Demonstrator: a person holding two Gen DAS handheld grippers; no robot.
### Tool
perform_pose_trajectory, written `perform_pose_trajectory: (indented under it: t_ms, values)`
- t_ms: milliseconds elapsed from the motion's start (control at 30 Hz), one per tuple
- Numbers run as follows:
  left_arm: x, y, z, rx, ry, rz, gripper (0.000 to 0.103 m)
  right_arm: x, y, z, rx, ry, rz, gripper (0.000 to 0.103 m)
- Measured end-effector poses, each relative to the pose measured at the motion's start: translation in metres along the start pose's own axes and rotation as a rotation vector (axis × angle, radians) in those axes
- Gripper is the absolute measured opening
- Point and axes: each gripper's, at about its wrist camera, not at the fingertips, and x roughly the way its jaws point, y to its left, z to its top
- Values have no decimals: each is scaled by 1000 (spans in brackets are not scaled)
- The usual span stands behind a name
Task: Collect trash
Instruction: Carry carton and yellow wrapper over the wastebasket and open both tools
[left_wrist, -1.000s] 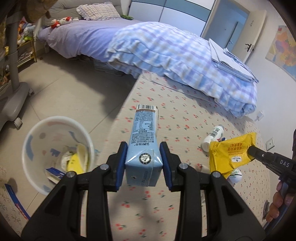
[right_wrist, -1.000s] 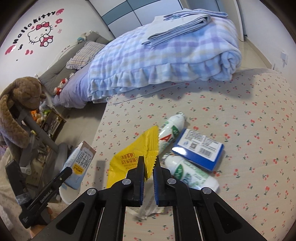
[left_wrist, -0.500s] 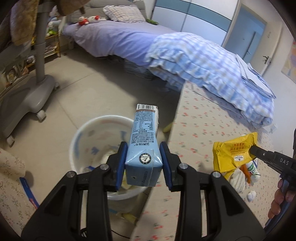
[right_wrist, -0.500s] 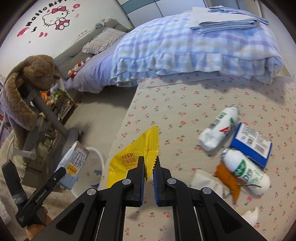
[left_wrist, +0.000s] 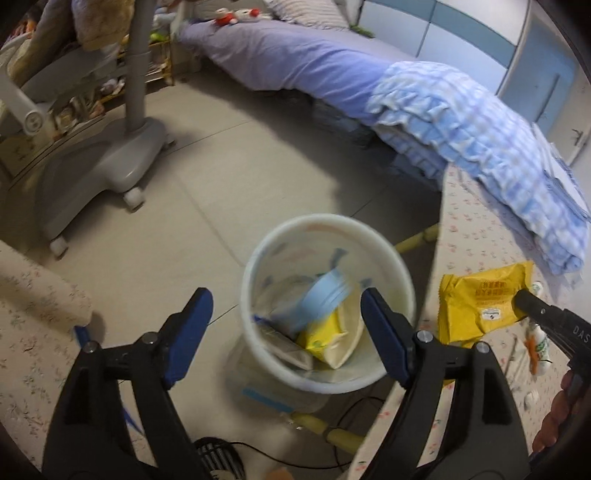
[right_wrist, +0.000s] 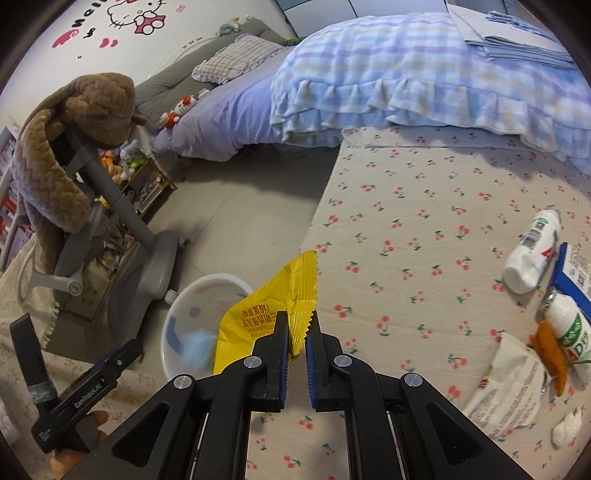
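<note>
Above the white bin (left_wrist: 325, 310), in the left wrist view, the left gripper (left_wrist: 286, 332) points steeply down at the floor. Its jaws have just been opening and now stand wide apart with nothing between them. The blue carton (left_wrist: 325, 301) they clamped a second ago is out of the pads: a blurred blue shape inside the bin, over a yellow wrapper and pale packaging already there. A second ago the bin sat far left of the carton, with the cherry-print bed under the gripper; now the bin is centred between the blue pads. At right, the right gripper (left_wrist: 521, 299) pinches the yellow snack packet (left_wrist: 480, 306) by its edge, a hand (left_wrist: 554, 417) below it.

In the right wrist view, the right gripper (right_wrist: 295, 332) angles down near the left edge of the cherry-print bed (right_wrist: 424, 229), jaws closed tight on the packet's (right_wrist: 273, 306) crimped seam. The bin (right_wrist: 199, 314) lies beyond the packet on the floor, a blue blur inside. The left gripper (right_wrist: 110, 365) sits near left. Since the earlier frames the bottles (right_wrist: 532, 251) and blue box (right_wrist: 576, 273) have slid to the far right edge, and the bin has come into sight.
</note>
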Motion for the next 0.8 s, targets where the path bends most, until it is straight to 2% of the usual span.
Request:
perform_pose_trajectory:
  t_ms: [133, 233, 433, 533, 600, 667, 700, 733, 800]
  values:
    - [3, 12, -2, 14, 25, 80, 83, 13, 11, 0, -7, 3, 0, 9]
    - [5, 20, -3, 5, 41, 110, 84, 19, 15, -1, -7, 7, 0, 9]
    - [3, 26, -1, -11, 41, 114, 84, 37, 27, -5, -15, 23, 7, 10]
    - [3, 25, -1, -11, 41, 116, 85, 44, 31, -6, -16, 34, 48, 13]
    - [3, 25, -1, -9, 41, 116, 85, 49, 33, -6, -13, 50, 66, 21]
    - [3, 25, -1, -9, 41, 114, 85, 50, 34, -7, -5, 58, 68, 55]
    - [3, 26, -1, -8, 42, 112, 85, 48, 34, -7, -2, 47, 69, 63]
    - [3, 25, -1, -8, 43, 108, 85, 45, 35, -8, 0, 34, 68, 70]
    - [3, 25, -1, -7, 44, 101, 85, 41, 36, -8, -8, 19, 58, 70]
